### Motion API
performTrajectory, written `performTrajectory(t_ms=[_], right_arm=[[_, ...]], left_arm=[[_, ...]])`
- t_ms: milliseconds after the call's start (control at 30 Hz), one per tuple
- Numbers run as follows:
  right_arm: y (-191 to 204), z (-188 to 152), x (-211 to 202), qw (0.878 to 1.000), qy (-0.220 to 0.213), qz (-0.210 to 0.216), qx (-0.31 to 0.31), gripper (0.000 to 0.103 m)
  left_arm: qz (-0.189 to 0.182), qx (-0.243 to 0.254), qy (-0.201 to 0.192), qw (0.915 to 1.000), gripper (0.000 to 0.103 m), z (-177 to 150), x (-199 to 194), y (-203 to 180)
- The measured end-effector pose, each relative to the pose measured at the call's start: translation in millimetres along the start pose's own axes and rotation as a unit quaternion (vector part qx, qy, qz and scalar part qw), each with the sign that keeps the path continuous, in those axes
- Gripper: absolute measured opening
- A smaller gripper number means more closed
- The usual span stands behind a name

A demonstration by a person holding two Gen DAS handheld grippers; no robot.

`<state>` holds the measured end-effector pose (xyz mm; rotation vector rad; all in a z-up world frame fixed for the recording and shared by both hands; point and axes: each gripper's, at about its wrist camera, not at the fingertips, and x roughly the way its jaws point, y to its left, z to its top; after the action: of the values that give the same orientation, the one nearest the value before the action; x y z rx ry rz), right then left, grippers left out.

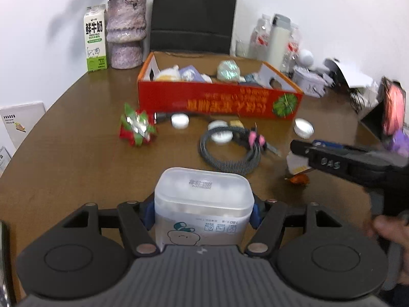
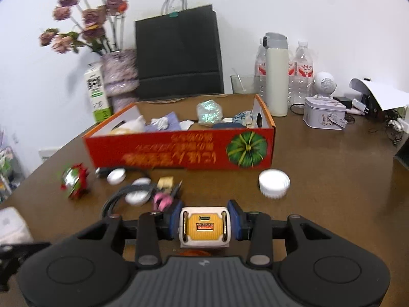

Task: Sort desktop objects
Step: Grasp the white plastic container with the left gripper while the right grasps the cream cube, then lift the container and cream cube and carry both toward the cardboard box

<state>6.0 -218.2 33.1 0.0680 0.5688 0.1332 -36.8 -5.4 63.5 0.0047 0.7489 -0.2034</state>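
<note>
My left gripper (image 1: 204,212) is shut on a translucent plastic tub of cotton swabs (image 1: 203,204), held above the brown table. My right gripper (image 2: 204,221) is shut on a small white and yellow charger (image 2: 204,226), and it shows at the right of the left wrist view (image 1: 297,151). The open red cardboard box (image 2: 179,151) stands ahead of both, also in the left wrist view (image 1: 217,99), with several items inside. In front of it lie a red-green foil ornament (image 1: 136,128), white caps (image 1: 180,120), a coiled cable (image 1: 227,151) and a pink clip (image 2: 162,200).
A milk carton (image 1: 95,38), a vase of flowers (image 1: 125,33) and a black paper bag (image 1: 193,12) stand behind the box. A thermos (image 2: 275,74), water bottles (image 2: 304,69), a glass (image 2: 244,83), a tin (image 2: 323,116) and a white ribbed lid (image 2: 274,183) are at the right.
</note>
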Motion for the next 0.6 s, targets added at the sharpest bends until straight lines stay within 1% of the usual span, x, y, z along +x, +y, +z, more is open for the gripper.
performTrajectory(t_ms=[133,233,300,367,400,433,467,500,533,600], right_arm=[[5.9,-17.3,-29.2,0.999,0.008,0.01,-0.031,0.038],[7.4,-27.9,-37.8,0.998,0.02,0.022,-0.048,0.038],[6.0,-37.4,-40.4,0.998,0.027,0.027,-0.057,0.038],[4.8,-42.8,-43.9,0.998,0.031,0.03,-0.053,0.038],[4.6,-44.6,-44.7,0.998,0.032,0.031,-0.053,0.039],[4.3,-46.2,-43.9,0.997,0.032,0.032,-0.056,0.044],[4.7,-47.4,-42.4,0.997,0.036,0.032,-0.06,0.047],[5.0,-49.1,-41.5,0.997,0.041,0.032,-0.062,0.051],[4.8,-49.6,-41.3,0.997,0.041,0.031,-0.061,0.052],[4.9,-48.0,-41.7,0.997,0.041,0.032,-0.059,0.052]], left_arm=[[0.018,0.019,-0.007,0.9996,0.066,-17.8,-9.0,-6.8],[0.023,0.026,-0.012,0.9993,0.066,-25.4,-10.5,-9.9],[0.023,0.018,-0.003,0.9996,0.066,-30.2,-5.5,-8.8],[0.016,0.004,-0.004,0.9999,0.069,-33.6,-1.2,-5.5],[0.013,0.001,-0.003,0.9999,0.069,-35.7,-0.2,-5.1],[0.009,0.0,-0.004,1.0,0.071,-37.0,0.9,-3.9],[0.005,0.001,-0.004,1.0,0.076,-38.0,1.7,-3.5],[0.002,0.003,-0.003,1.0,0.078,-38.5,2.3,-3.7],[0.002,0.005,-0.003,1.0,0.08,-38.5,2.2,-4.2],[0.002,0.005,-0.013,0.9999,0.08,-35.9,0.2,-4.8]])
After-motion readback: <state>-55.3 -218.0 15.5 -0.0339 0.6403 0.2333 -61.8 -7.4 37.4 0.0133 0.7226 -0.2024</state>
